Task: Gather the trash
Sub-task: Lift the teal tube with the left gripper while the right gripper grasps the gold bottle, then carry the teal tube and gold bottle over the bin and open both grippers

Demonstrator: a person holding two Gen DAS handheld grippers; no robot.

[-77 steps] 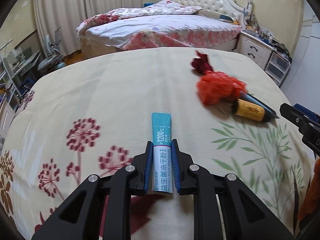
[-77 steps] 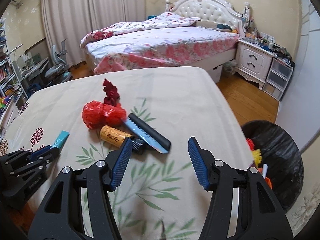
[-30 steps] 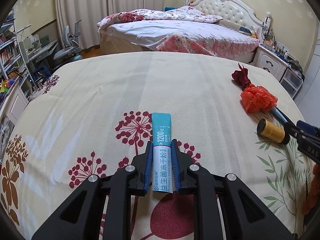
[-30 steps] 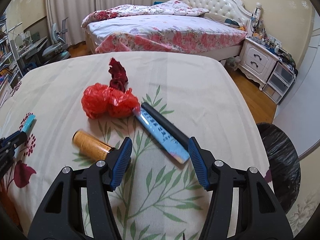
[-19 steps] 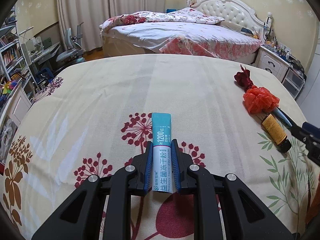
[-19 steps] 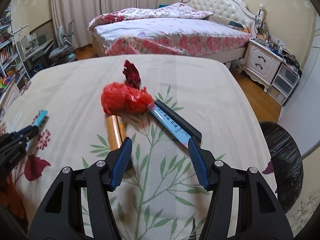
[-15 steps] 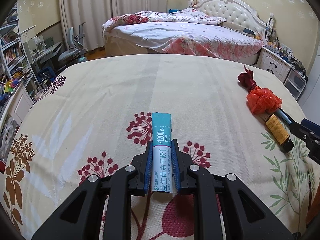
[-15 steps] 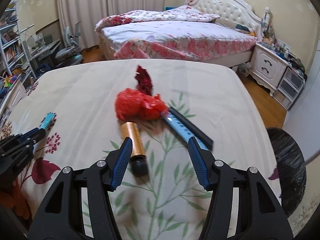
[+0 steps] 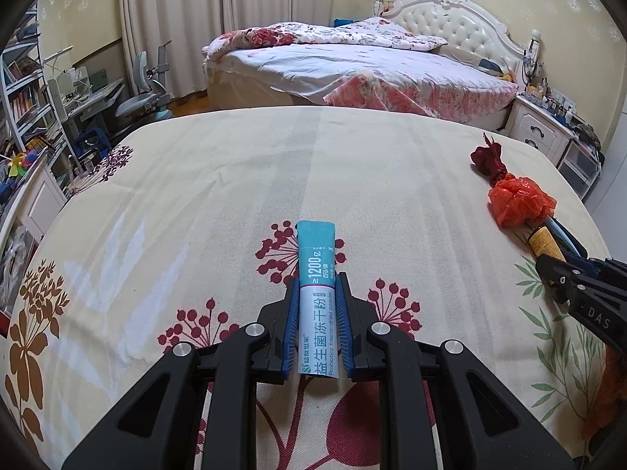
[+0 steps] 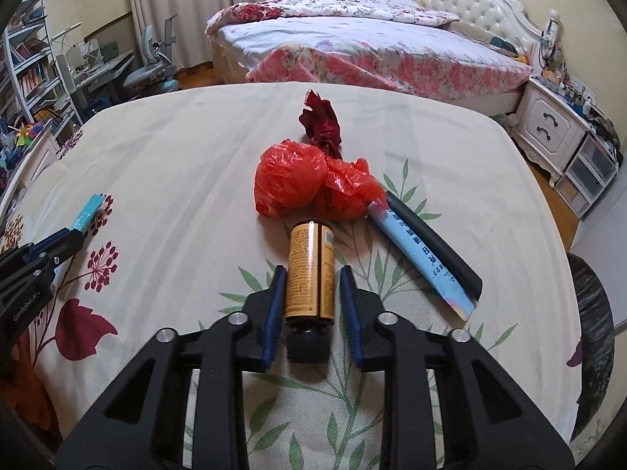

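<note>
A teal and white powder sachet (image 9: 316,305) sticks forward out of my left gripper (image 9: 316,282), which is shut on it above the flowered bedspread (image 9: 196,203). My right gripper (image 10: 310,274) straddles a small amber bottle (image 10: 310,270) with a black cap that lies on the bedspread. Its jaws are closing on the bottle, and a thin gap still shows beside the right pad. Just past the bottle lie a crumpled red plastic bag (image 10: 309,188), a dark red wad (image 10: 321,125), a blue wrapper (image 10: 423,252) and a black strip (image 10: 435,243).
A black-lined trash bin (image 10: 589,337) stands beside the bedspread's right edge. Across the room stand a large bed (image 9: 352,66), a white nightstand (image 10: 556,125) and a desk with a chair (image 9: 141,102) at left. The left gripper (image 10: 35,266) shows at the right wrist view's left edge.
My right gripper swung left from the blue wrapper to the amber bottle and its jaws narrowed around it. The bottle rolled to lie along the fingers. The left gripper still holds the sachet.
</note>
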